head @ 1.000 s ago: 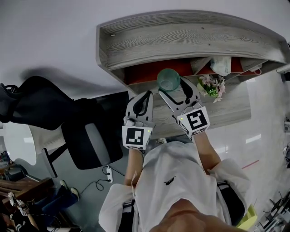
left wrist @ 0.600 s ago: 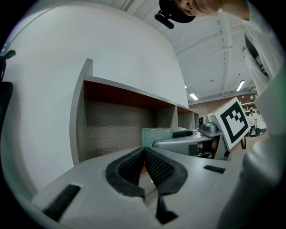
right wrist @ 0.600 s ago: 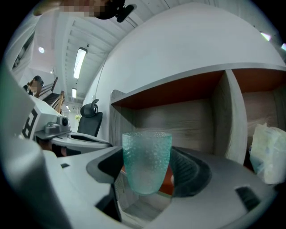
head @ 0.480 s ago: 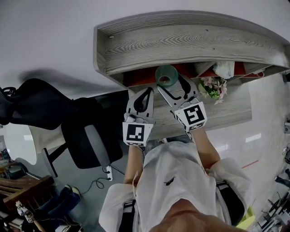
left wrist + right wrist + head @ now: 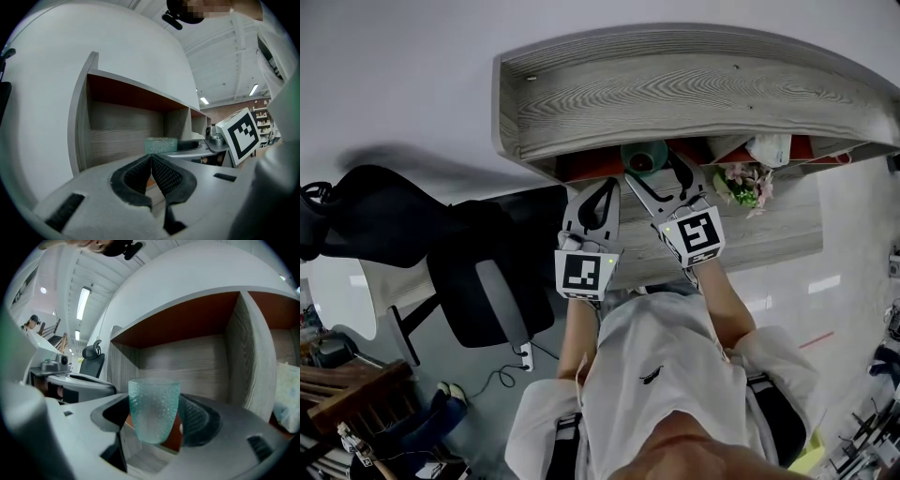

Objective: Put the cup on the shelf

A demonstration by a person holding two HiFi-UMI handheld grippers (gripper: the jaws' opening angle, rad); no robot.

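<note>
Cup at the mouth of the shelf's left-hand compartment

The translucent green dimpled cup stands upright between the jaws of the right gripper, in the opening of the left compartment of the grey wood-grain shelf unit, under its top board. A divider lies to the cup's right, with a white crumpled bag in the compartment beyond it. The left gripper sits just left of the right one, in front of the same compartment. A small bunch of pink flowers lies further right, before the shelf. A black office chair stands well to the left.
</note>
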